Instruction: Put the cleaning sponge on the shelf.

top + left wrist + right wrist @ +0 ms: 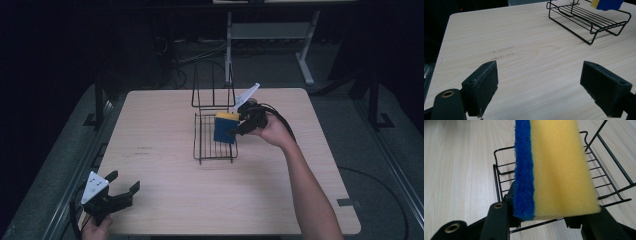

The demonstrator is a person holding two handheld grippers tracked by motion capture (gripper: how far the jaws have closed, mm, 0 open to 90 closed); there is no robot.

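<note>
The right gripper, jaws clamped on a yellow-and-blue sponge, holds it just above the wire rack at mid-desk, so setting it down apparently remains, while the left gripper waits wide open, well away from the rack.

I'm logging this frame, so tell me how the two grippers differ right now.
The right gripper is shut on the blue-and-yellow sponge; the left gripper is open, holding nothing. The right is over the black wire rack at mid-table; the left sits at the table's near left corner. Both have black jaws and are hand-held.
</note>
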